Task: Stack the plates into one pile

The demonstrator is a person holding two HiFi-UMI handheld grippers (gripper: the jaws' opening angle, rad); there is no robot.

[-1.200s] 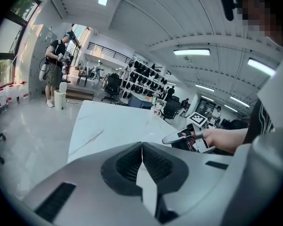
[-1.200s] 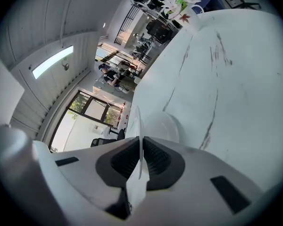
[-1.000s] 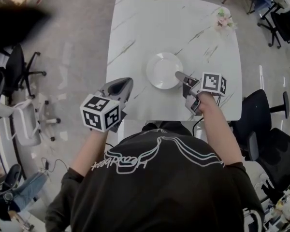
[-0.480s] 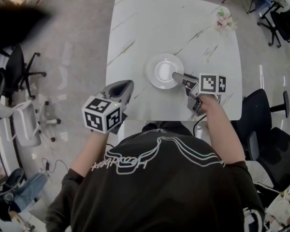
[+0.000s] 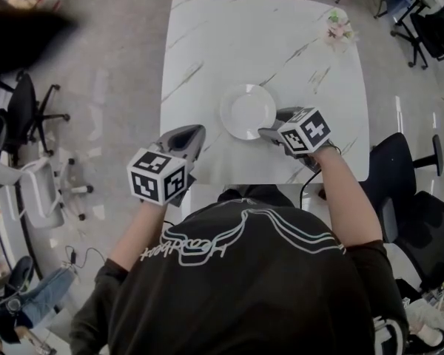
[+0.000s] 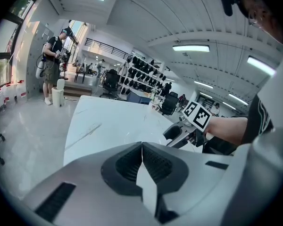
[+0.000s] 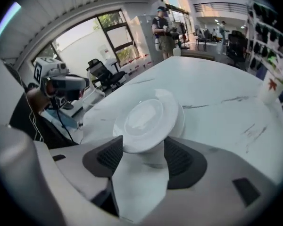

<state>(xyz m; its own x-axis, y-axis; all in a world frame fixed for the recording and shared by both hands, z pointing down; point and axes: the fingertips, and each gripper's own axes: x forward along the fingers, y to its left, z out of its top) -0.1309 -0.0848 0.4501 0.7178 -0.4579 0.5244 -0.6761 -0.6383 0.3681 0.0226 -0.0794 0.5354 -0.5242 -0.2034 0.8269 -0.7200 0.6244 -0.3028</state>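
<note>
Two white plates [image 5: 247,111] lie stacked on the white marble table [image 5: 207,43]. In the right gripper view the upper plate [image 7: 146,119] sits slightly off-centre on the lower one. My right gripper [image 5: 275,124] is at the stack's near right rim. Its jaws have just been opening and now stand wide. The upper plate's near rim lies between them, and the pads [image 7: 179,157] do not press on it. My left gripper [image 5: 194,130] hovers over the table's near edge, left of the plates. This left gripper [image 6: 141,147] is shut on nothing.
A small cup with pink flowers [image 5: 339,26] stands at the table's far right corner. Black office chairs [image 5: 422,191] are to the right and more chairs [image 5: 29,109] to the left. A person [image 7: 165,29] stands far beyond the table.
The right gripper rolled, its marker cube turning, and shifted slightly toward me. The plate it held at the rim now lies flat on the stack. The left gripper stayed put.
</note>
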